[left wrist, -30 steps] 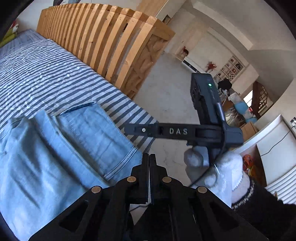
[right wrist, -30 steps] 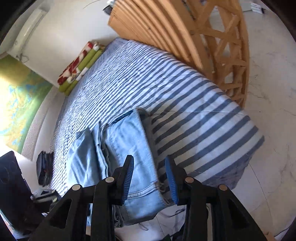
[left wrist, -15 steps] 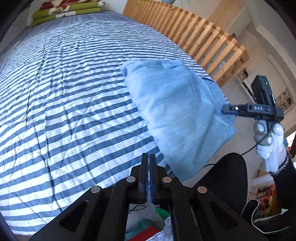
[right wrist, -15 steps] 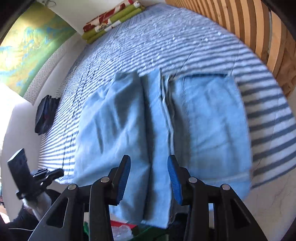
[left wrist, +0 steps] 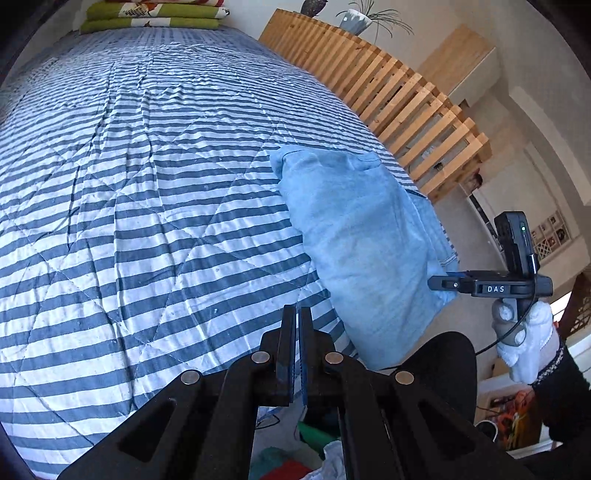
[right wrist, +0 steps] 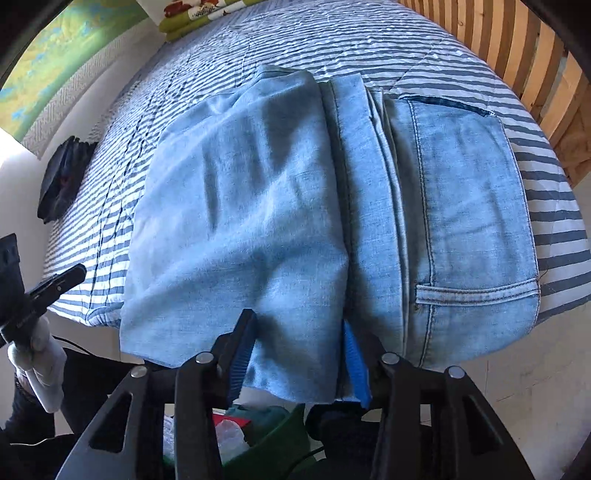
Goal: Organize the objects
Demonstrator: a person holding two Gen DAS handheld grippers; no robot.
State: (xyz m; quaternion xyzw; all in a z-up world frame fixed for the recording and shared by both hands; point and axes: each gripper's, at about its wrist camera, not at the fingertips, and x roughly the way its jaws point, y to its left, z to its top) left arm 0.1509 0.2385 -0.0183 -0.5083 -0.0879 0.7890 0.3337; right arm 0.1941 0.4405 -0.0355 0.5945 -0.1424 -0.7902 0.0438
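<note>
1. We see a pair of folded jeans [right wrist: 332,206] lying at the near corner of a bed [left wrist: 147,184], on a blue-and-white striped quilt, with their lower edge hanging just over the bed's side.
2. The jeans are pale, washed-out blue denim, folded lengthwise so that a thick ridge of layered seams runs up the middle; to the right of it we can make out a back pocket with double stitching and a belt loop, to the left a smooth, faintly creased panel.
3. Our right gripper [right wrist: 295,354] has its blue-padded jaws on either side of the overhanging left panel; they are closing, and we cannot tell whether the pads press the cloth yet.
4. Our left gripper [left wrist: 297,332] hangs over bare quilt, well apart from the jeans, its jaws clenched on nothing.
5. A slatted wooden rail [left wrist: 406,96] borders the bed's far side, and folded green blankets [left wrist: 151,14] sit at its far end.
</note>
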